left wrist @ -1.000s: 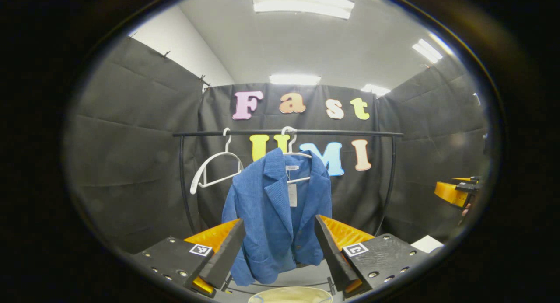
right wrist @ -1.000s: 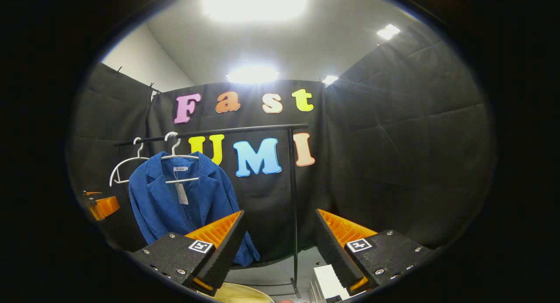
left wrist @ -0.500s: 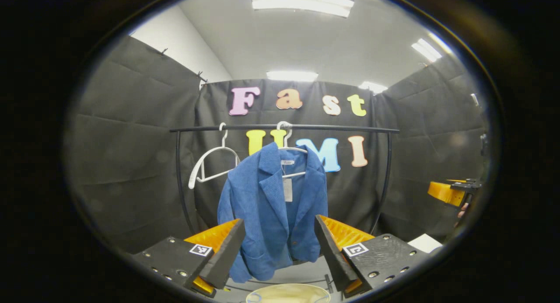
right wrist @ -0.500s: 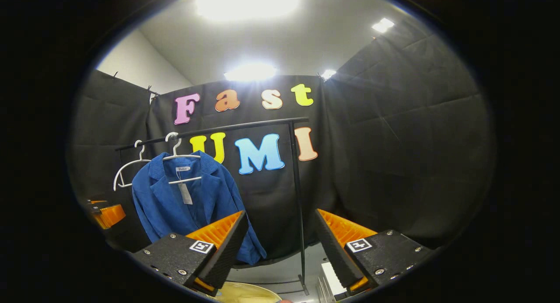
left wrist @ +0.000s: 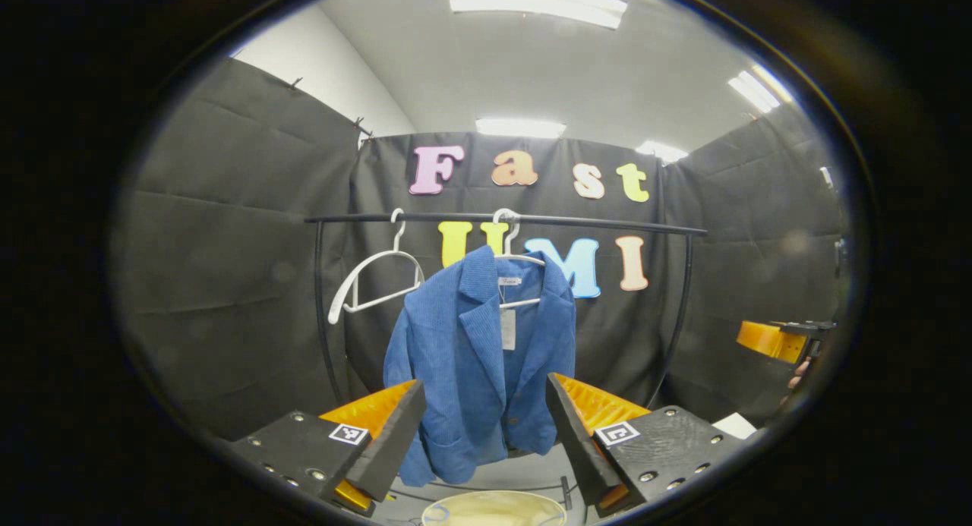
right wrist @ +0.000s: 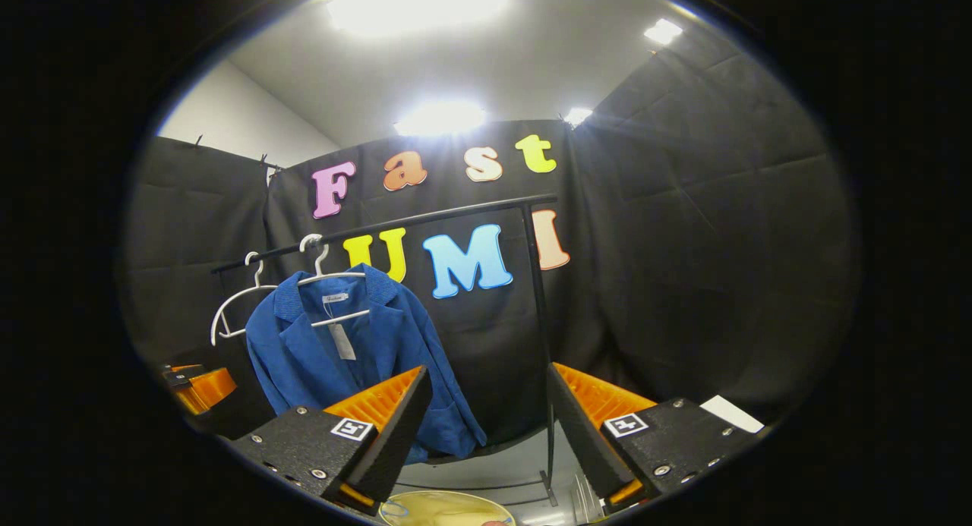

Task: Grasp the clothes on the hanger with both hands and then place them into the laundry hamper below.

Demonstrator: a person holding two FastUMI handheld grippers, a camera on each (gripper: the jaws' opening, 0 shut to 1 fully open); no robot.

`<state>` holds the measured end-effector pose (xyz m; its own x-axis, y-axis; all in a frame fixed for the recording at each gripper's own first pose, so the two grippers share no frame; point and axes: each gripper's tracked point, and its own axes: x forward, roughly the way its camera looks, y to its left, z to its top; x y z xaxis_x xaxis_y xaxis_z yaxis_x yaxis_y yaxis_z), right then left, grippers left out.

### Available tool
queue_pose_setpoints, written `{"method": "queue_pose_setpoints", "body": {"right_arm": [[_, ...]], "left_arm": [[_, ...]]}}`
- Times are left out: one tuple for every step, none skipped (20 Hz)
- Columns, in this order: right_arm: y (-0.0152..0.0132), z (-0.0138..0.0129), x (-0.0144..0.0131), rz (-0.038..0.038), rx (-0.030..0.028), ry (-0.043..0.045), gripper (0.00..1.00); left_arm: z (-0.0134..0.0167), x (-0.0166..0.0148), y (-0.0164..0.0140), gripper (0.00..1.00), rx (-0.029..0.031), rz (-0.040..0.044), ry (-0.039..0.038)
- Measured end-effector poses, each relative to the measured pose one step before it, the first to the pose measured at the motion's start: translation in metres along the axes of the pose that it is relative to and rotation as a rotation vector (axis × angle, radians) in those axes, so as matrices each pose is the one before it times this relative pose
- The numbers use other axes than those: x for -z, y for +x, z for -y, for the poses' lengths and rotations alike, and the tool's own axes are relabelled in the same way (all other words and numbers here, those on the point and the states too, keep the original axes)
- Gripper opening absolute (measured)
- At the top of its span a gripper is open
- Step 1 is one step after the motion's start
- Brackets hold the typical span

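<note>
A blue jacket (left wrist: pixel 480 366) hangs on a white hanger (left wrist: pixel 516 279) from the black rail (left wrist: pixel 501 220). An empty hanger (left wrist: pixel 373 283) hangs beside it. The left gripper (left wrist: pixel 486 427) is wide apart, holding nothing. The hamper rim (left wrist: pixel 493 508) is below. The right gripper (left wrist: pixel 782 340) is at the right edge.

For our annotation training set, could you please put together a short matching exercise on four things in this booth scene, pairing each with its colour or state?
Things
1. jacket
2. spare hanger
3. rail
4. left gripper

States
A. bare, with nothing hanging on it
B. open, fingers spread apart and holding nothing
C. blue, hung on a white hanger
D. black, running across the booth with both hangers hooked over it

Pairs: 1-C, 2-A, 3-D, 4-B
</note>
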<state>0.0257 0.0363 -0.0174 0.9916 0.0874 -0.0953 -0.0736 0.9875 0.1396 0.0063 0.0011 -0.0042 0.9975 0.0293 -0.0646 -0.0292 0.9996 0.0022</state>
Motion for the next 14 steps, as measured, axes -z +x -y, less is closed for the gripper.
{"method": "queue_pose_setpoints", "body": {"right_arm": [[0.00428,-0.00464,-0.00008,-0.00566,-0.01737,0.00565,0.95],[0.00868,-0.00685,0.00124,-0.00742,-0.0177,0.00344,0.95],[0.00956,-0.00748,0.00338,-0.01112,-0.01911,0.00499,0.95],[0.00878,-0.00715,0.00378,-0.01747,-0.02138,0.01068,0.95],[0.01105,-0.00457,0.00376,-0.01709,-0.01844,0.01483,0.95],[0.01069,-0.00372,0.00324,-0.01802,-0.01635,0.01423,0.95],[0.01108,-0.00343,0.00389,-0.01759,-0.01662,0.01065,0.95],[0.01181,-0.00254,0.00324,-0.01521,-0.01493,0.00507,0.95],[0.01161,-0.00193,0.00361,-0.01628,-0.01519,0.00273,0.95],[0.01206,-0.00227,0.00248,-0.01633,-0.01617,0.00306,0.95],[0.01043,-0.00201,0.00277,-0.01501,-0.01598,0.006,0.95],[0.01153,-0.00336,0.00164,-0.01595,-0.02044,0.00912,0.95],[0.01092,-0.00364,0.00182,-0.01345,-0.02221,0.01076,0.92],[0.01152,-0.00272,0.00122,-0.01579,-0.02161,0.01101,0.92]], "left_arm": [[-0.00169,0.00119,0.00294,0.89,-0.00615,-0.00219,0.00235],[-0.00123,0.00086,0.00461,0.89,-0.00832,-0.00467,-0.00124],[-0.00138,0.00118,0.00601,0.89,-0.00866,-0.00452,-0.00398],[-0.00154,-0.00075,0.00535,0.89,-0.00842,-0.00384,-0.00651],[-0.00191,0.00059,0.00602,0.89,-0.01111,-0.00431,-0.00597],[-0.00132,-0.00084,0.00638,0.88,-0.01261,-0.00442,-0.00369],[-0.00062,0.00053,0.00602,0.88,-0.01221,-0.00338,-0.00107],[-0.00027,-0.00143,0.00707,0.92,-0.01014,-0.00243,0.00041],[0.00164,0.0008,0.00846,0.92,-0.00887,-0.00557,-0.00094],[0.00121,0.00109,0.00748,0.92,-0.00758,-0.00771,-0.0029],[0.0017,0.00413,0.00815,0.91,-0.00853,-0.00867,-0.00518],[0.0013,0.00186,0.01001,0.9,-0.00716,-0.00884,-0.00969],[0.00325,0.00322,0.01,0.89,-0.00827,-0.01013,-0.01128],[0.00198,0.00262,0.00911,0.89,-0.00969,-0.01382,-0.01172]]}}
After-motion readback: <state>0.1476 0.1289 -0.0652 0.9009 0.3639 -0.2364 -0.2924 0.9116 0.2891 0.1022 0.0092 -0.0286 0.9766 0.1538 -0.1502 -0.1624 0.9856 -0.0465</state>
